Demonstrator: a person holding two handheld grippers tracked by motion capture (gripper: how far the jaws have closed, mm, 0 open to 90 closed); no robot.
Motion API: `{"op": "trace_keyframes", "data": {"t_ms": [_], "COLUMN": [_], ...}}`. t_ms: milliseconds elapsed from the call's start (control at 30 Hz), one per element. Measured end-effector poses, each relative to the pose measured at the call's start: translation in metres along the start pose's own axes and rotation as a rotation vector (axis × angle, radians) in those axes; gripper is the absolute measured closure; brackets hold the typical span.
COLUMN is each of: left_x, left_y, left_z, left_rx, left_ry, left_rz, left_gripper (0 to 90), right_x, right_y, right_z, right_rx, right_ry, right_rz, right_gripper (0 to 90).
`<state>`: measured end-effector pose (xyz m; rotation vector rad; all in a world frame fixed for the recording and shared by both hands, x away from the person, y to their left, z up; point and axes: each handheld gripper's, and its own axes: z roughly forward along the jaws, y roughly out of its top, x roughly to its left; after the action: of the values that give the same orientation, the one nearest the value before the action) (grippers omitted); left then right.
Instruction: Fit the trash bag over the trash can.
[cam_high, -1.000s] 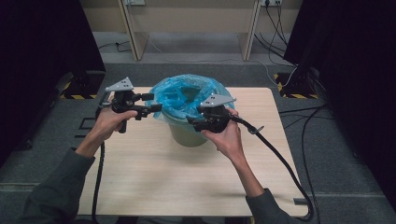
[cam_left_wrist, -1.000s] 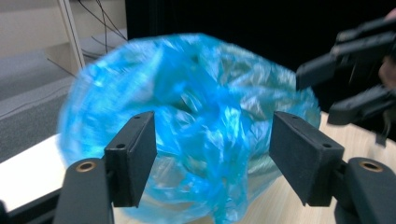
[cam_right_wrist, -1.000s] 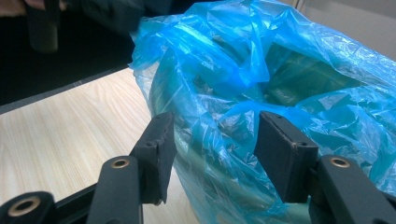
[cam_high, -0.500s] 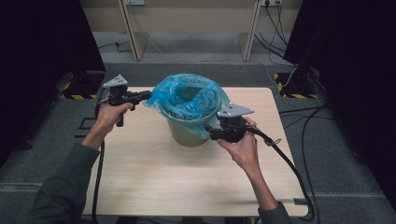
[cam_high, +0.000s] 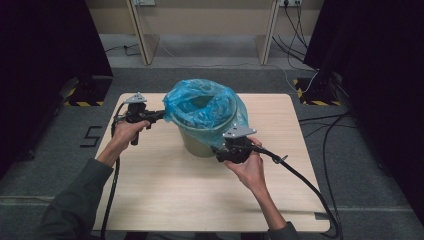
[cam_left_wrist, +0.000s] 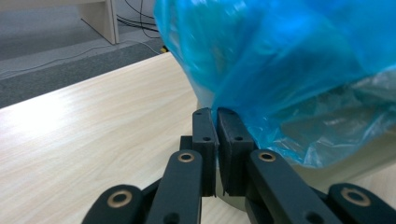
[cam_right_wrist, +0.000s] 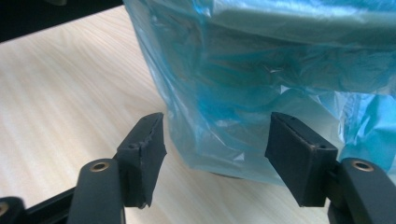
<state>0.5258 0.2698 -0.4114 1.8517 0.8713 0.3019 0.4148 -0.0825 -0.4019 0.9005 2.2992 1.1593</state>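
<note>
A pale green bucket (cam_high: 199, 144) lined with a blue plastic bag (cam_high: 202, 105) stands on the wooden table (cam_high: 165, 200). My left gripper (cam_high: 162, 114) is at the bucket's left rim, and its jaws (cam_left_wrist: 215, 112) are closed together on the edge of the bag (cam_left_wrist: 289, 70). My right gripper (cam_high: 218, 153) is low at the bucket's front right side. Its jaws (cam_right_wrist: 217, 126) stand apart, having widened a little in the last second. The bag's loose hanging film (cam_right_wrist: 224, 88) lies between them, with neither pad pressing on it.
The right gripper's cable (cam_high: 300, 176) trails across the table's right half to its front edge. Desk legs (cam_high: 137, 30) and floor cables (cam_high: 310, 115) lie beyond the table. Dark curtains flank both sides. The table's front half is bare wood.
Both hands have dropped and spread apart. The left gripper went from above the bucket to its left rim and shut on the bag. The right gripper sank to the bucket's lower right side.
</note>
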Motion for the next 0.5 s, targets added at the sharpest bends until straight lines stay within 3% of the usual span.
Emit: {"op": "trace_keyframes", "data": {"t_ms": [33,67,100,133,233,333,433,467,500], "left_x": [0.0,-0.001,-0.001,0.0,0.0,-0.004,-0.011,-0.015,-0.024], "left_y": [0.0,-0.001,-0.001,-0.001,0.0,0.003,0.004,0.005,0.01], "left_z": [0.0,0.0,0.0,-0.001,-0.009,-0.023,-0.032,-0.037,-0.045], "left_rx": [0.0,0.01,0.01,0.009,0.002,0.009,0.019,0.016,0.0], "left_ry": [0.0,-0.001,-0.001,0.0,-0.002,-0.018,-0.023,-0.022,-0.023], "left_rz": [0.0,0.005,0.005,0.004,0.002,0.001,0.011,0.018,0.047], "left_gripper": [85.9,85.9,85.8,85.4,79.8,61.9,43.5,43.5,34.6], "right_x": [0.0,-0.002,-0.002,-0.004,-0.007,-0.011,-0.012,-0.012,-0.014], "right_y": [0.0,-0.002,-0.002,-0.004,-0.009,-0.016,-0.021,-0.024,-0.029], "right_z": [0.0,0.006,0.006,0.011,0.017,0.02,0.019,0.019,0.019], "right_rx": [0.0,0.006,0.006,0.012,0.024,0.036,0.045,0.054,0.069], "right_ry": [0.0,-0.003,-0.003,0.003,0.018,0.034,0.035,0.034,0.03], "right_rz": [0.0,-0.002,-0.002,-0.026,-0.041,-0.057,-0.059,-0.058,-0.063], "right_gripper": [41.3,51.1,51.1,63.6,80.4,89.5,90.0,90.0,90.0]}}
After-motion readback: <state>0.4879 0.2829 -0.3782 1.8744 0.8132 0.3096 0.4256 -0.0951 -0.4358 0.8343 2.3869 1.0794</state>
